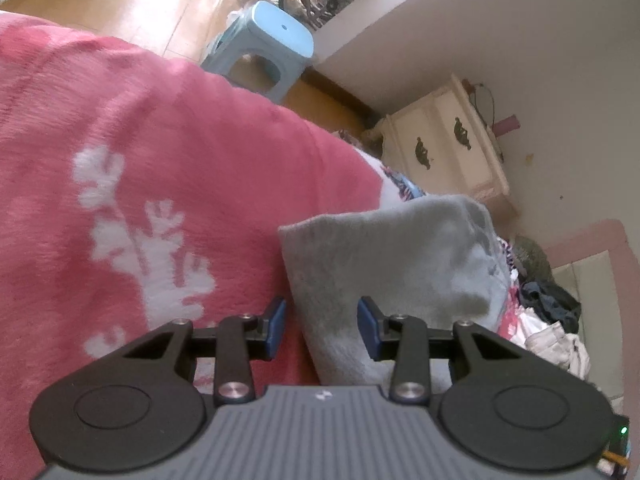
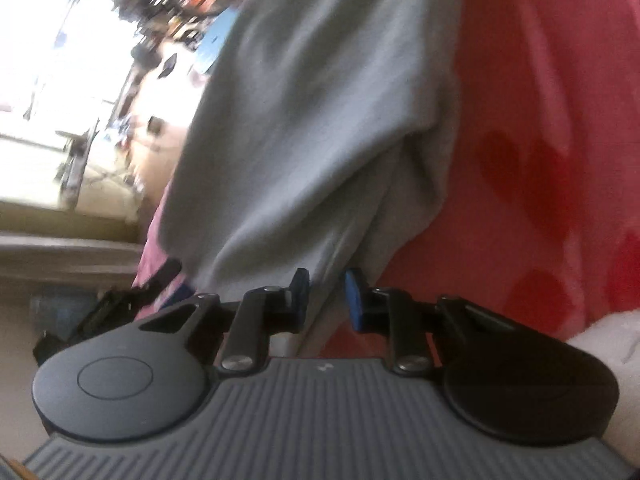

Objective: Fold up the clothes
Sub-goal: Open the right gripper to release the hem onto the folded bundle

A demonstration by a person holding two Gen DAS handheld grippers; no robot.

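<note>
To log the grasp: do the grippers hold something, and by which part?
Both the left gripper and the right gripper stand open around an edge of the grey cloth; neither is clamped on it.

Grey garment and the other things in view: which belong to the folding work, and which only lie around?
For the job: grey garment, left tongs, right tongs, pink blanket underneath.

Lying about: blue stool, cream nightstand, clothes pile.

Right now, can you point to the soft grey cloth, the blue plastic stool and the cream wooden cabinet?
soft grey cloth (image 1: 384,264), left wrist view, middle of its folded top.
blue plastic stool (image 1: 280,34), left wrist view, its seat.
cream wooden cabinet (image 1: 448,148), left wrist view, drawer front between the handles.
</note>
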